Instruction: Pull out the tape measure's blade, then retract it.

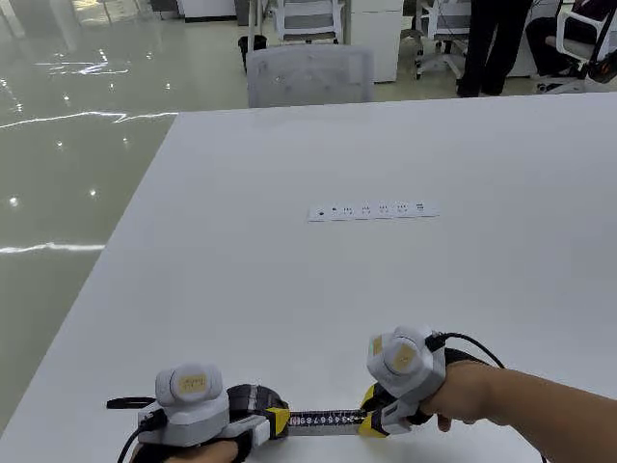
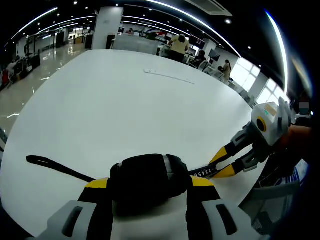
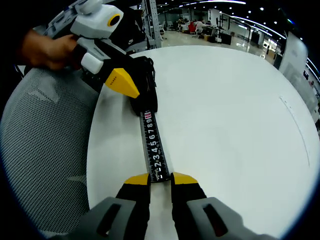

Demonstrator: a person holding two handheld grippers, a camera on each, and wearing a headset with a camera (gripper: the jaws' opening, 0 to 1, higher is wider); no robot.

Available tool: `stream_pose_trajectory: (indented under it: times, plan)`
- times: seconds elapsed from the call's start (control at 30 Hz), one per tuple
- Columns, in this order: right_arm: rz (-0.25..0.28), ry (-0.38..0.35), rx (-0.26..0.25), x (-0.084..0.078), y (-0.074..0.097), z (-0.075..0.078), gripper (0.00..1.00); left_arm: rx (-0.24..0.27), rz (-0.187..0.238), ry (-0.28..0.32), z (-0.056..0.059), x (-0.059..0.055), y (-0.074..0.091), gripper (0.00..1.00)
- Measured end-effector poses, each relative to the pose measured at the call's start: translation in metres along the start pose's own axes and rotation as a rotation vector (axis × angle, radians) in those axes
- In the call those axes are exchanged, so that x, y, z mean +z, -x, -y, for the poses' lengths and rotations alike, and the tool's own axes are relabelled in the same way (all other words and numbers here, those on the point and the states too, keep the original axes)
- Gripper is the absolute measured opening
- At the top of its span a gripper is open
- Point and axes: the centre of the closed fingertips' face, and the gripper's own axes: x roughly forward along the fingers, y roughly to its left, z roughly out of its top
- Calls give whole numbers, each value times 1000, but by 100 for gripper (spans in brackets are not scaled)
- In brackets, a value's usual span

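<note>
**Tape measure** [image 3: 144, 92]: black case, at the near edge of the white table [image 1: 289, 289]. A black wrist strap [image 2: 55, 167] trails from it across the tabletop.

**Blade** [image 3: 152, 145]: drawn out a short way, running low over the table from the case to the other gripper. Black digits 1 to 9 read clearly in the right gripper view, with a red mark next to the case mouth. In the left gripper view the print is too small to read.

**Left gripper** [image 2: 150, 184]: yellow-tipped jaws clamped on the tape measure, one on each side of the case.

**Right gripper** [image 3: 160, 178]: yellow-tipped jaws drawn together, pinching the blade's free end. The top carries a yellow label with illegible writing.

**Socket strip** [image 1: 371, 210]: white, lying mid-table, well apart from the grippers. Its markings are unreadable.

**Mesh chair** [image 3: 40, 150]: grey, just beside the table edge.
</note>
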Motion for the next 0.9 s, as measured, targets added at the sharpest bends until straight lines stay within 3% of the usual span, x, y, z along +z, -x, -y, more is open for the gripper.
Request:
stream_pose_trajectory:
  times: [0.4,0.9]
  plan:
    - [20,23,-3,16,-9,-5,14,0,-1,1,0,0,0,55]
    - [64,-14,-1,38,-24,-10,14,-3,-1,10,0,0,0,55]
